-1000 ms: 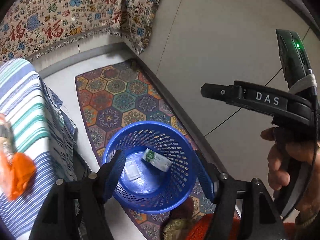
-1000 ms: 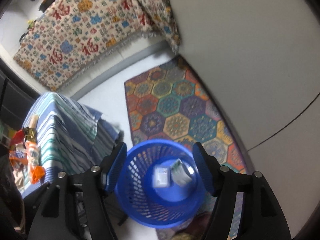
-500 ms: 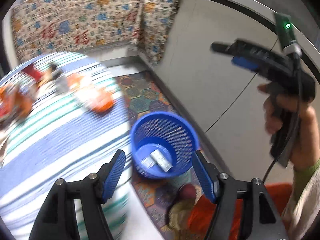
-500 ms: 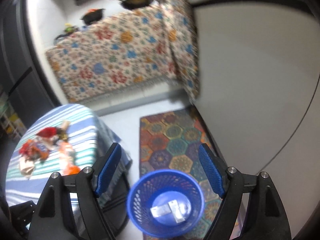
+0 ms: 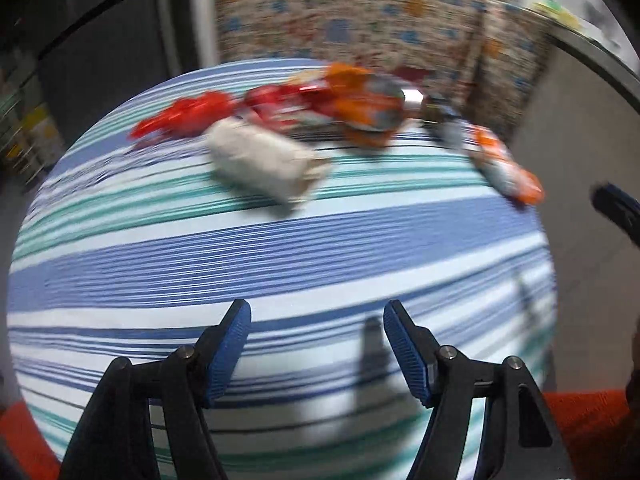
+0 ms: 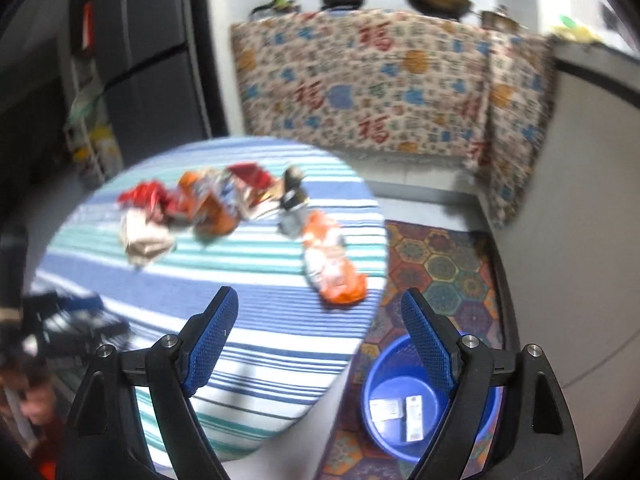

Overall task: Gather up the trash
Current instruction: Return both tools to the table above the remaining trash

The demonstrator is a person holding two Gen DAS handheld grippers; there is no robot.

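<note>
Several pieces of trash lie on the striped round table (image 5: 280, 248): a crumpled white paper (image 5: 264, 164), red wrappers (image 5: 188, 116), an orange packet (image 5: 360, 100) and an orange-white wrapper (image 5: 506, 168) near the right edge. My left gripper (image 5: 316, 344) is open and empty over the table's near part. My right gripper (image 6: 320, 344) is open and empty above the table edge. The blue basket (image 6: 400, 408) stands on the floor right of the table (image 6: 224, 280) with two small cartons inside. The wrappers also show in the right wrist view: the orange-white one (image 6: 332, 268), the white paper (image 6: 144, 240).
A patterned rug (image 6: 440, 264) lies under the basket. A patterned cloth (image 6: 380, 80) covers a counter at the back with pots on top. A dark fridge (image 6: 132, 60) stands at the left. A grey wall (image 6: 592, 220) is at the right.
Both grippers have swung up and left from over the blue basket to the striped table. The trash pile now fills the left wrist view. Both stay open and empty.
</note>
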